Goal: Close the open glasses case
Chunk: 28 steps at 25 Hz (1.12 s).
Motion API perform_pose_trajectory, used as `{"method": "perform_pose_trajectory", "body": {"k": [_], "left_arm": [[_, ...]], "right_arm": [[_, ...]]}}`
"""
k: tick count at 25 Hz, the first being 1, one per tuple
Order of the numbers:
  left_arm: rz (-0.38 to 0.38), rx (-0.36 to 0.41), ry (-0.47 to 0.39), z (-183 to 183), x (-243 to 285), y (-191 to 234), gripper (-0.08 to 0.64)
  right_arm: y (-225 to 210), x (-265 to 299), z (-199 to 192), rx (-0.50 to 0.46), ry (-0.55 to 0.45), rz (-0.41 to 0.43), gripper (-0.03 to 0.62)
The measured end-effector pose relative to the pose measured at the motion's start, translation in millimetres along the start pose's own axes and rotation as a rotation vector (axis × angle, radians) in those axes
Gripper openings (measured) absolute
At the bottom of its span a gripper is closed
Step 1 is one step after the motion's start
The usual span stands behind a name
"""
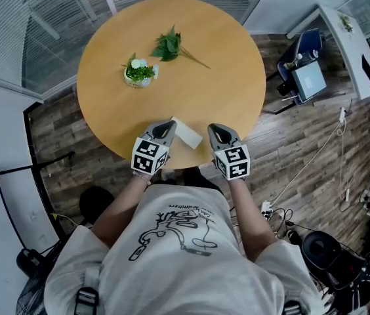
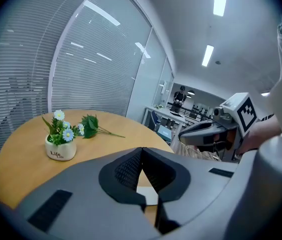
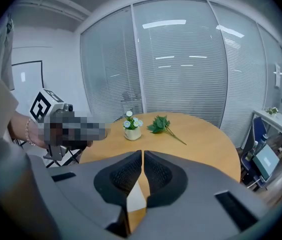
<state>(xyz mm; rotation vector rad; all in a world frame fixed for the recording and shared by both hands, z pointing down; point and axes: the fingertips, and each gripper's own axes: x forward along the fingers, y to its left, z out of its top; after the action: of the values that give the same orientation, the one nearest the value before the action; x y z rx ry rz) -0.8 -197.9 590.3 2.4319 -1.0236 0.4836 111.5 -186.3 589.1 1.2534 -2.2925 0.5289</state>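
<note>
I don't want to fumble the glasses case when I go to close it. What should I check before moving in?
1. Glasses case in view between the grippers, near the table edge: ok.
2. Left gripper empty, fingers together: ok.
3. Right gripper empty, fingers together: ok.
4. Flower pot and leafy sprig well away from the case: ok.
5. Lid position, open or shut: cannot tell.

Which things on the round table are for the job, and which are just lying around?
For the job: white case, at the near edge of the table; left gripper and right gripper, both shut and holding nothing.

Just lying about: little flower pot; leafy green sprig, both farther back.
</note>
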Motion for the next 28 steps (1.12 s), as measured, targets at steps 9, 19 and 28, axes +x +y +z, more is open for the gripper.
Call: {"method": "perform_pose_trajectory", "body": {"k": [9,19,28], "left_arm": [[0.003,0.004,-0.108,51,-26,-7,0.020],[-0.007,0.017,-0.209,92,-52,-22,0.020],[-0.013,0.079,-0.271,124,-78,-40,0.020]], "right_arm": [[0,-24,42,0.025,-0.063,-0.002,0.021],[10,-50,84,0.007,-0.127,0.004,0.015],[23,-76,119,-0.017,-0.176,0.010,0.014]]}}
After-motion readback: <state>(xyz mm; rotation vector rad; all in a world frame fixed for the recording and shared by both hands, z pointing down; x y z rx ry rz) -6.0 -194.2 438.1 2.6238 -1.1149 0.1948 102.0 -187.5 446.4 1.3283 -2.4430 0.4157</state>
